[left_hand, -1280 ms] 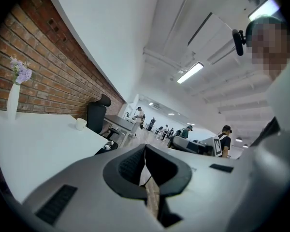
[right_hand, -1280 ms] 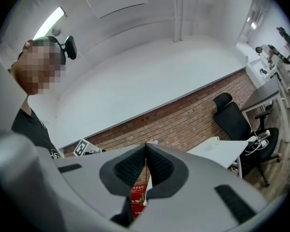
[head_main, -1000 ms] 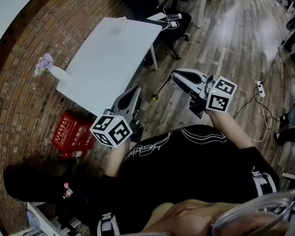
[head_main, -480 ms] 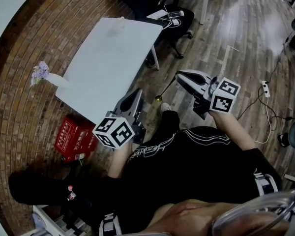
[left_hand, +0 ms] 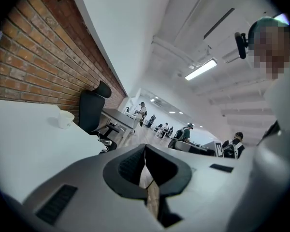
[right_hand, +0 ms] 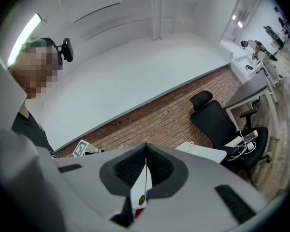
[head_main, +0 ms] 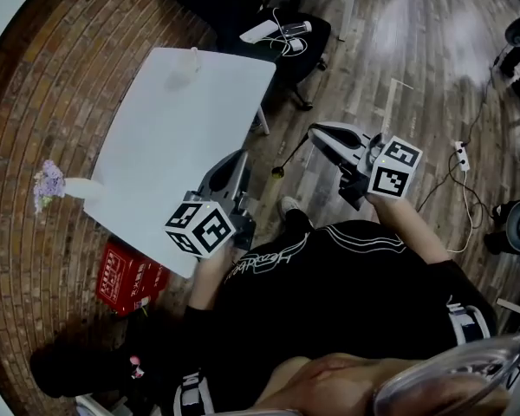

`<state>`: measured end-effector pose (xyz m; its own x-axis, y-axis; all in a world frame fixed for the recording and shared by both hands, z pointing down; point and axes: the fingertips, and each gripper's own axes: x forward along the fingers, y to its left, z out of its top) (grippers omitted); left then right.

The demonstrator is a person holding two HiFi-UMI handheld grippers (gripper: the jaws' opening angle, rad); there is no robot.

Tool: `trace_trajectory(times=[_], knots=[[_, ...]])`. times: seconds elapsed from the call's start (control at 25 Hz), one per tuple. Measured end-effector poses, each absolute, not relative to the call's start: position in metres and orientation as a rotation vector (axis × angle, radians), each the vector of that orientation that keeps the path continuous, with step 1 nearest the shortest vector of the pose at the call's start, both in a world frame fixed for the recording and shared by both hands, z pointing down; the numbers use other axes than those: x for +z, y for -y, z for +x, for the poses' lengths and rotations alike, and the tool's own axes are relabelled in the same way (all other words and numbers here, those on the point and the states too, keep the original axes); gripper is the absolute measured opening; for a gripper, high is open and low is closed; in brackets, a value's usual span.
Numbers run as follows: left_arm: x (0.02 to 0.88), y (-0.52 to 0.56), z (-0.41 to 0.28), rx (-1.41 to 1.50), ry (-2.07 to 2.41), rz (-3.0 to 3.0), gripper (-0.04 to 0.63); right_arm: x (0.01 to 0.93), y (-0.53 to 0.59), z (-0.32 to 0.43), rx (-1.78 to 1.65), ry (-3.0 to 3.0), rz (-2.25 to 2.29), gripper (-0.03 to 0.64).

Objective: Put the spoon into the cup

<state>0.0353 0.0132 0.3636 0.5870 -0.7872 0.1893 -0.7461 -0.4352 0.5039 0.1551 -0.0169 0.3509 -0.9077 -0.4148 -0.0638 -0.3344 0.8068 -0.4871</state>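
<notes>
Right gripper (head_main: 316, 133) is clamped tight on the thin spoon (head_main: 290, 156), which dangles off its tip above the wooden floor (head_main: 399, 76), short of the white table (head_main: 169, 146). Left gripper (head_main: 237, 159) sits by the table's near edge, jaws pressed together with nothing in them. Pickup looks done, I'd say, but the cup (head_main: 189, 59) waits at the table's far corner, well apart from the spoon, so the carry and the drop are all to come.

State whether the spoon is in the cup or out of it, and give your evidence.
Out. The spoon is clamped in the right gripper, its jaws shut, above the floor; the cup stands apart on the white table.
</notes>
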Motion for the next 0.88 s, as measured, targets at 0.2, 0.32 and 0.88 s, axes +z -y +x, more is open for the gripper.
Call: trace_trajectory(times=[0.2, 0.32, 0.88], knots=[[0.367, 0.068, 0.009, -0.107, 1.223, 2.245, 0.005, 0.355, 0.099, 0.128, -0.752, -2.841, -0.588, -0.002], [0.371, 0.11, -0.014, -0.125, 1.25, 2.219, 0.005, 0.356, 0.142, 0.105, -0.763, -2.862, -0.563, 0.0], [0.381, 0.192, -0.09, -0.166, 1.407, 2.15, 0.005, 0.363, 0.24, 0.026, -0.741, -2.947, -0.456, 0.0]])
